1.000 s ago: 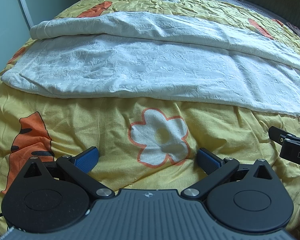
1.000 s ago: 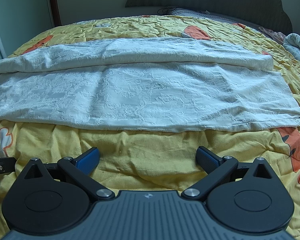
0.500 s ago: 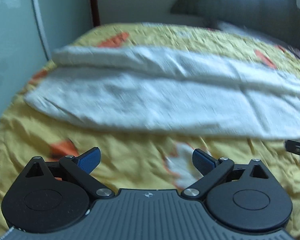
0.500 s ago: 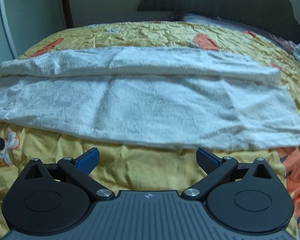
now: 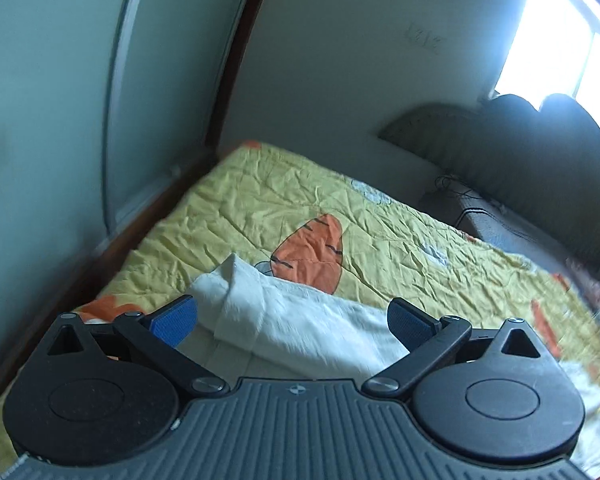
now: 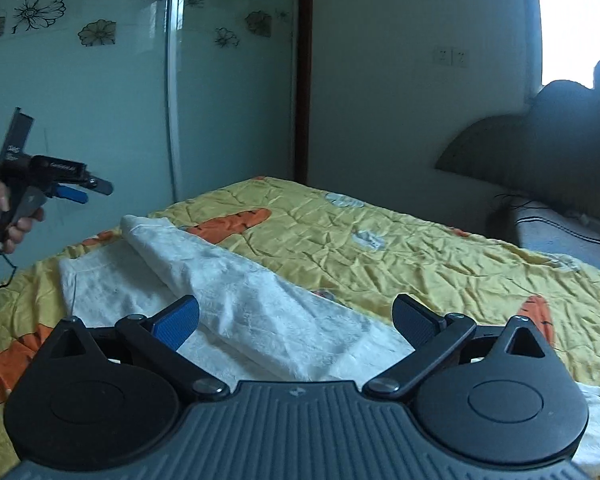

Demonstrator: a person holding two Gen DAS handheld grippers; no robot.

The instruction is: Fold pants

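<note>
Left claw (image 5: 294,322): wide, with nothing in it. Its two blue pads (image 5: 174,322) sit far apart. It is up in the air over the end of the pants.
Right claw (image 6: 296,320): wide, with nothing in it. It is also up over the pants and does not touch them.
Pants (image 6: 236,300): white, lying long and flat on the bed. One part is folded over the other, so there is a thick roll on top. In the right view they run from 10 o'clock, far away, down to 5 o'clock, close by. In the left view the end of the roll (image 5: 236,300) sits between the two pads.
Bed (image 6: 440,264): it has a yellow cover with lots of small creases. There are orange carrot shapes (image 5: 310,256) and pale flowers on it. One carrot is just past the end of the pants at 12 o'clock.
Hand (image 6: 4,214): at 9 o'clock in the right view, a hand holds the other tool up in the air, away from the bed.
Wall: a glass door with black flower drawings (image 6: 40,10) is at 11 o'clock.
Headboard (image 6: 540,152): dark, at 2 o'clock, under a bright window.
</note>
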